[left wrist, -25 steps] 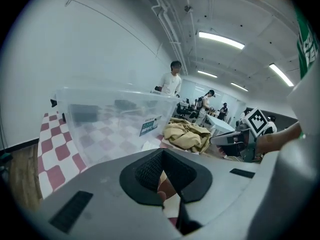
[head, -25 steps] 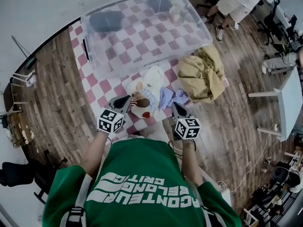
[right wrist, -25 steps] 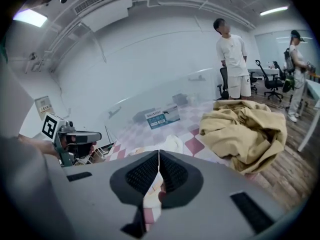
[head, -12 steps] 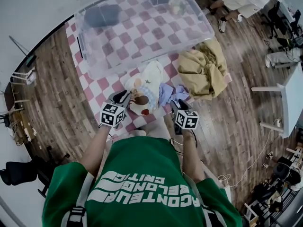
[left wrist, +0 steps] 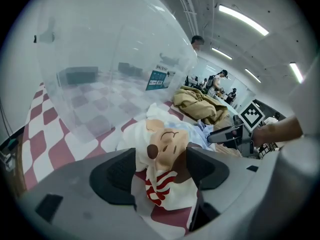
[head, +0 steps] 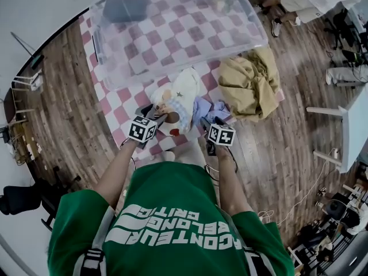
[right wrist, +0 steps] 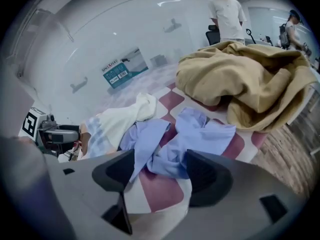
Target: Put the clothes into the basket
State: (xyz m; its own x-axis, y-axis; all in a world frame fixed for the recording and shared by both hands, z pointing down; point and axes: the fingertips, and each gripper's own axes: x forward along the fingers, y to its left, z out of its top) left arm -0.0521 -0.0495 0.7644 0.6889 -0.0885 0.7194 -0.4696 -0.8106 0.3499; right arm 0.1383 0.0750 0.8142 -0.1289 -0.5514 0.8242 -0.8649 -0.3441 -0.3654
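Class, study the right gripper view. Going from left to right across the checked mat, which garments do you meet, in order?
cream cartoon-print garment → pale blue garment → tan garment

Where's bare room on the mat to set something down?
Free: mat strip left of the white garment, between bin and the mat's near edge; also wood floor left of the mat. Crowded: middle and right, where white garment, blue garment and tan garment lie packed in front of the bin.

Green shirt with white lettering; left tongs and right tongs are grey.
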